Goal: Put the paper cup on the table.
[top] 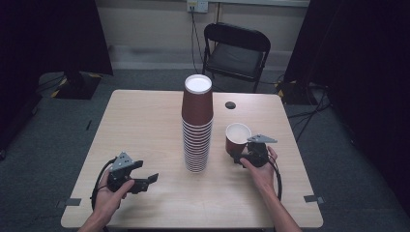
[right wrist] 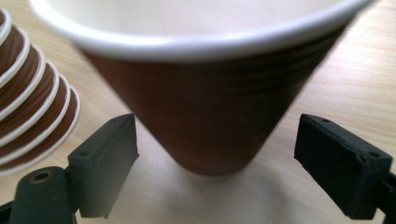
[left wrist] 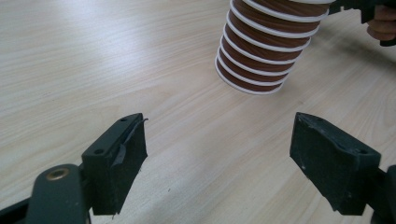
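Note:
A tall stack of brown paper cups (top: 197,125) stands in the middle of the wooden table (top: 145,125), with white rims ringing its lower half. Just right of it a single brown cup (top: 238,137) stands upright, mouth up and white inside. My right gripper (top: 238,154) is at the base of this cup and is open. In the right gripper view the cup (right wrist: 210,107) sits between the jaws with a gap on each side of my right gripper (right wrist: 217,154). My left gripper (top: 147,173) rests open near the front left, empty and pointing toward the stack (left wrist: 266,51).
A black folding chair (top: 236,50) stands behind the table. A dark cable hole (top: 230,105) lies in the tabletop behind the single cup. Tape marks (top: 313,198) sit near the front corners. Dark curtains hang on both sides of the room.

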The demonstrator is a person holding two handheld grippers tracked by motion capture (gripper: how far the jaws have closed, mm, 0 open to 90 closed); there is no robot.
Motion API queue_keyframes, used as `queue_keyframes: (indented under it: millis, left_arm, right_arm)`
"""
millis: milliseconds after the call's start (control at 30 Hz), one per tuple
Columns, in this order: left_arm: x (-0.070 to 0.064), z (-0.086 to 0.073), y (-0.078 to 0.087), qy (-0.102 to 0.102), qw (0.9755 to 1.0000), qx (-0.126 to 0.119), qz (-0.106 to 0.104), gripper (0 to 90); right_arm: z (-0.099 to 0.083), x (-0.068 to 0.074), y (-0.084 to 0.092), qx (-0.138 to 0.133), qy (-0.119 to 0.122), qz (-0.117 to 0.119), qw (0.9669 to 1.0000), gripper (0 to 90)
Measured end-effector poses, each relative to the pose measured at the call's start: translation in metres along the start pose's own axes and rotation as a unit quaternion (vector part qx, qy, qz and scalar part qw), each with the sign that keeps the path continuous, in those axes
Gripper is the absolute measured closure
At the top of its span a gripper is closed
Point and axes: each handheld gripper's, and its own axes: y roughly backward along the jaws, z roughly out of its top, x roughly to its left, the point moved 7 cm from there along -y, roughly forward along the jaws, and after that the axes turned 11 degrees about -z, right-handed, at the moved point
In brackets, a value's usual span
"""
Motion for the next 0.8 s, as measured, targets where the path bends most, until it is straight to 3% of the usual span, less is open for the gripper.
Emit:
queue_keyframes:
  millis: [333,500,567,800]
  left_arm:
    - [0.006,0.000,0.003,-0.008,0.9996,-0.003,0.028,18.4]
    - [0.009,0.000,0.004,-0.001,0.9995,-0.001,0.032,18.5]
    - [0.009,0.001,0.006,-0.006,0.9990,0.005,0.043,18.5]
    - [0.001,0.003,0.009,-0.013,0.9991,0.006,0.041,18.4]
  right_arm:
    - [-0.004,-0.016,0.029,-0.006,-0.003,-0.011,0.9999,13.3]
    - [-0.004,-0.020,0.048,-0.013,-0.012,-0.008,0.9998,14.8]
    - [-0.005,-0.020,0.056,-0.017,-0.016,-0.005,0.9997,14.9]
    - [-0.012,-0.020,0.086,-0.029,-0.031,0.006,0.9991,14.6]
